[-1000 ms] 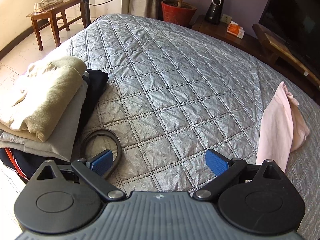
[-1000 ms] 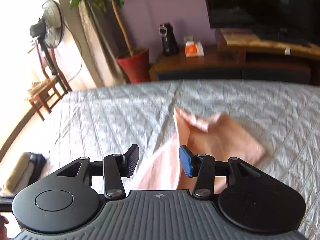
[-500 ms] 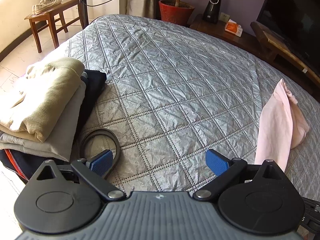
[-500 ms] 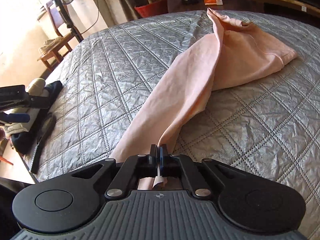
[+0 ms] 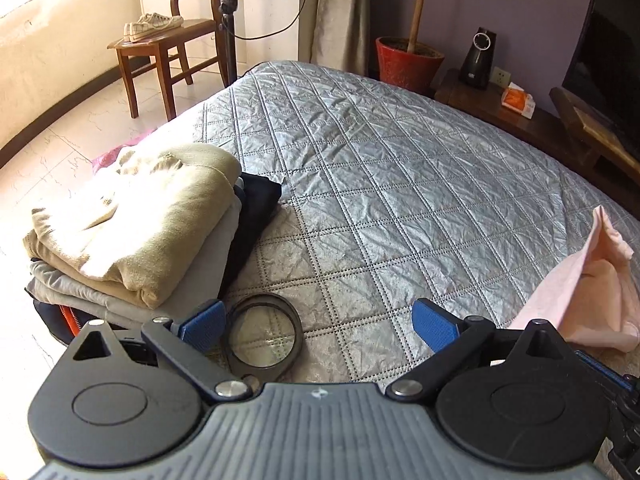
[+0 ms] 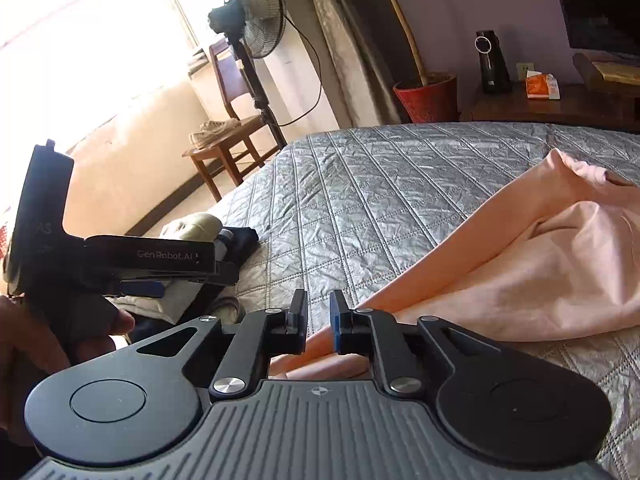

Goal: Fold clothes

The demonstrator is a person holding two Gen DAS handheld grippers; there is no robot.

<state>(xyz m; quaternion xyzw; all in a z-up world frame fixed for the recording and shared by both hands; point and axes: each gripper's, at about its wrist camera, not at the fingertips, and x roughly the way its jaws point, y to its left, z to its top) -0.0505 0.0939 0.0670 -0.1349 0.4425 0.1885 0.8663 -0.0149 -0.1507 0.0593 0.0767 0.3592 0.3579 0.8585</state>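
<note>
Gaping wide over the quilted bed (image 5: 380, 184), the left gripper (image 5: 320, 320) holds nothing, while the right gripper (image 6: 319, 316), narrowly parted, seemingly straddles the pink garment (image 6: 540, 264) unclamped.

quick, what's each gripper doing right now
Left gripper: open wide, holding nothing.
Right gripper: slightly open, nothing pinched, the pink garment lies just beneath.

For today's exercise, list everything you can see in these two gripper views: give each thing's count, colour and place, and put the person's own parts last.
Bedspread: one, grey quilted, covers bed.
Pink garment: one, bed's right side.
Folded clothes stack: one, beige, grey and dark layers, bed's left edge.
Magnifying glass: one, dark-rimmed, beside stack.
Chair: one, wooden, with pale shoes.
Fan: one, black, beside chair.
Plant pot: one, red.
Left gripper: black, blue pads, open.
Right gripper: black, slightly open.
Hand: one, holding left gripper.
</note>
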